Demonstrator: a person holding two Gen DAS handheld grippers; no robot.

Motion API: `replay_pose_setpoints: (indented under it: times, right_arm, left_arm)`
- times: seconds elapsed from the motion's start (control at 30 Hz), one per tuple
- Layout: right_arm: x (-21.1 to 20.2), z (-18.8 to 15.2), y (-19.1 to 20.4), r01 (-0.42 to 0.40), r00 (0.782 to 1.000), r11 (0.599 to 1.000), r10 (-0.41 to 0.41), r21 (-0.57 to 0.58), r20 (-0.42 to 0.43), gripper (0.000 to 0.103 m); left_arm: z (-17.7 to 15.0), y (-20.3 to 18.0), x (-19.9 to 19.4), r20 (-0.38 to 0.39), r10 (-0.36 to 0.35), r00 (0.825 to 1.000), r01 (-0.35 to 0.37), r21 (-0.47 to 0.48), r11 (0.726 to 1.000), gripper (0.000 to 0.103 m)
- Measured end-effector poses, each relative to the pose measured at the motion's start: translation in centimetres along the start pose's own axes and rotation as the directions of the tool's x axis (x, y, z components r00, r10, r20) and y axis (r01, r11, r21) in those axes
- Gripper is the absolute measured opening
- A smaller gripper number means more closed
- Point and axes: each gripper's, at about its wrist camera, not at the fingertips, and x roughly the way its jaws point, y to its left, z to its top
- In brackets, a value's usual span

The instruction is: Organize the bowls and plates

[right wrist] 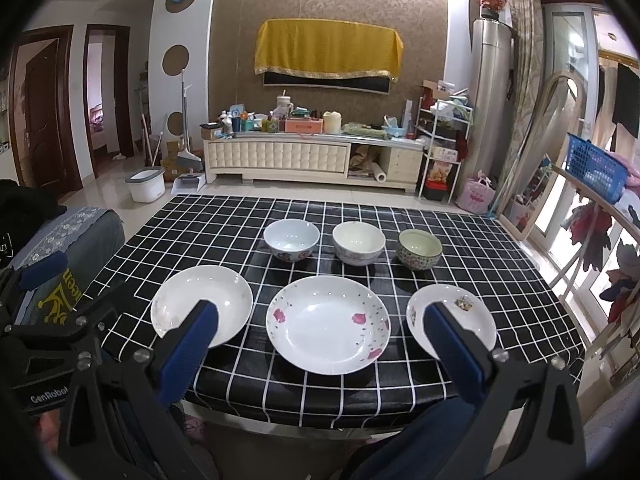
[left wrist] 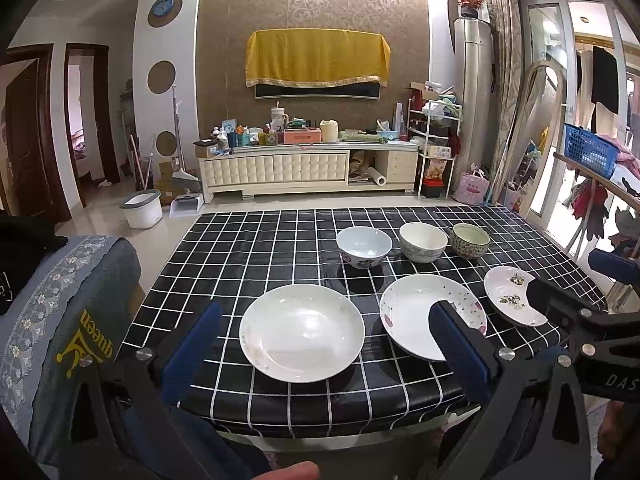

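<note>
Three plates lie in a front row on the black checked table (right wrist: 240,384): a plain white plate (left wrist: 302,332) (right wrist: 201,304) at left, a pink-flowered plate (right wrist: 328,324) (left wrist: 416,312) in the middle, and a small plate with food scraps (right wrist: 468,316) (left wrist: 506,294) at right. Behind them stand a pale blue bowl (right wrist: 291,239) (left wrist: 363,246), a white bowl (right wrist: 358,242) (left wrist: 423,241) and a green patterned bowl (right wrist: 419,249) (left wrist: 471,240). My left gripper (left wrist: 326,312) is open, held above the near edge in front of the plain plate. My right gripper (right wrist: 322,310) is open, framing the flowered plate.
A sofa arm with a grey embroidered cover (left wrist: 60,320) sits left of the table. A curved chair back (right wrist: 600,216) and a blue basket (right wrist: 596,172) stand at the right. Beyond the table is floor, a white bucket (right wrist: 145,186) and a cluttered TV cabinet (right wrist: 312,156).
</note>
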Motion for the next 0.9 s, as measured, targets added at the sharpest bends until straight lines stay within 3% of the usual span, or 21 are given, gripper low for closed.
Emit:
replay_pose_setpoints:
  times: [0.9]
  right_arm:
    - [-0.39, -0.26, -0.34, 0.004, 1.000, 1.000, -0.004, 0.007, -0.002, 0.103]
  left_arm:
    - [0.10, -0.51, -1.01, 0.025, 0.011, 1.000, -0.011, 0.019, 1.000, 0.102]
